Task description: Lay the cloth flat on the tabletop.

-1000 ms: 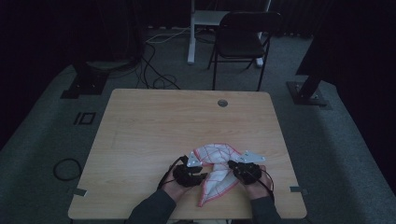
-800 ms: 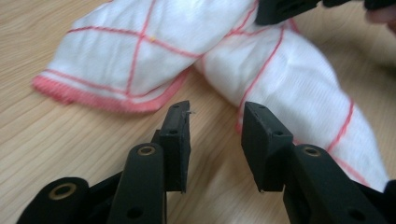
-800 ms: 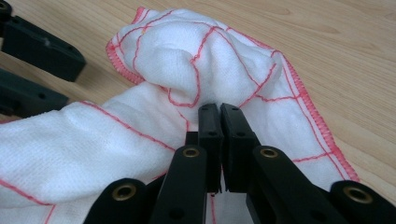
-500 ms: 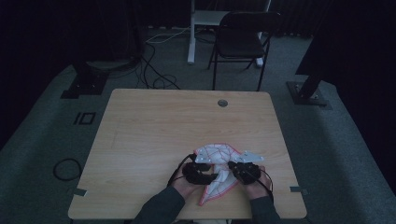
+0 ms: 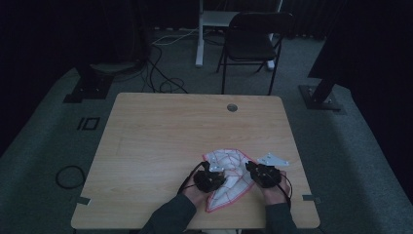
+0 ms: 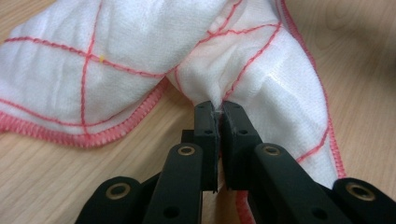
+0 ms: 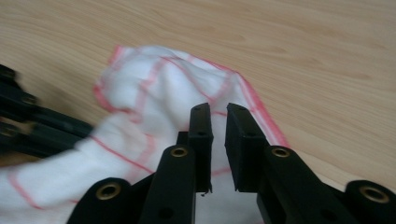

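We see a white cloth with red grid stitching (image 5: 230,176) lying rumpled on the wooden bench (image 5: 160,141), near its front edge and toward the right. The left hand-held gripper (image 6: 217,112) has just been closing and now pinches a fold of the cloth – its 2 black jaws meet on the fabric. The right hand-held gripper (image 7: 218,122) has just been opening; a narrow gap shows between its jaws, released, with the cloth (image 7: 154,107) lying just beyond them.
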Demonstrator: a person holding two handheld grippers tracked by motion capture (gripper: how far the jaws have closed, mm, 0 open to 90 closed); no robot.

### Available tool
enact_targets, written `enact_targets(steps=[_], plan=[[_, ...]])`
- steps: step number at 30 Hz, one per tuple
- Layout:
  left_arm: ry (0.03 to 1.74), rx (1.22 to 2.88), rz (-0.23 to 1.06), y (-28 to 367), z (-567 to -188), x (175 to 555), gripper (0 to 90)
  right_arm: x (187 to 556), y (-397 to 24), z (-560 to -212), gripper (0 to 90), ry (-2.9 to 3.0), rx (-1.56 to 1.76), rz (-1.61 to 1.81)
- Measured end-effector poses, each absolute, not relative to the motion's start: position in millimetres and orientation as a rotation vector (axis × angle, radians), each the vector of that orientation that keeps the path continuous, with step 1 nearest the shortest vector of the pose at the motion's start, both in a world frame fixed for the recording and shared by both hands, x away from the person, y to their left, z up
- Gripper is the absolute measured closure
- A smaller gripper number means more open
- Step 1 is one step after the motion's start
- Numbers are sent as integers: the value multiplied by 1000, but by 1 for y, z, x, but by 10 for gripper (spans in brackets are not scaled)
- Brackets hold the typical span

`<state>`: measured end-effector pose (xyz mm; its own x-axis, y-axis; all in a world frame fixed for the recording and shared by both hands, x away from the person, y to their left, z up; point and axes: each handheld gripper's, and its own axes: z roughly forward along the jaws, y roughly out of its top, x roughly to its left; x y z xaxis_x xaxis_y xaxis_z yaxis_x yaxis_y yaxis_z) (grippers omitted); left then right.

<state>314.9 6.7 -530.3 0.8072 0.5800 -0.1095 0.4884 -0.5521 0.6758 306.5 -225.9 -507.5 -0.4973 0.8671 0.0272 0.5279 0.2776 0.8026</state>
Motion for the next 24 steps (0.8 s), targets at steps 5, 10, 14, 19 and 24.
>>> enact_targets(steps=[5,10,14,19,24], plan=[[791,2263,192,12,-529,314,868,318,-230,-524,783,2184,1303,988],[849,2229,200,31,-532,319,873,324,-226,-534,782,2219,1300,905],[902,2214,243,51,-529,322,879,323,-222,-537,788,2251,1287,887],[988,2174,307,83,-524,328,880,320,-217,-537,810,2265,1266,871],[1079,2143,397,114,-518,330,881,318,-215,-536,817,2277,1264,869]])
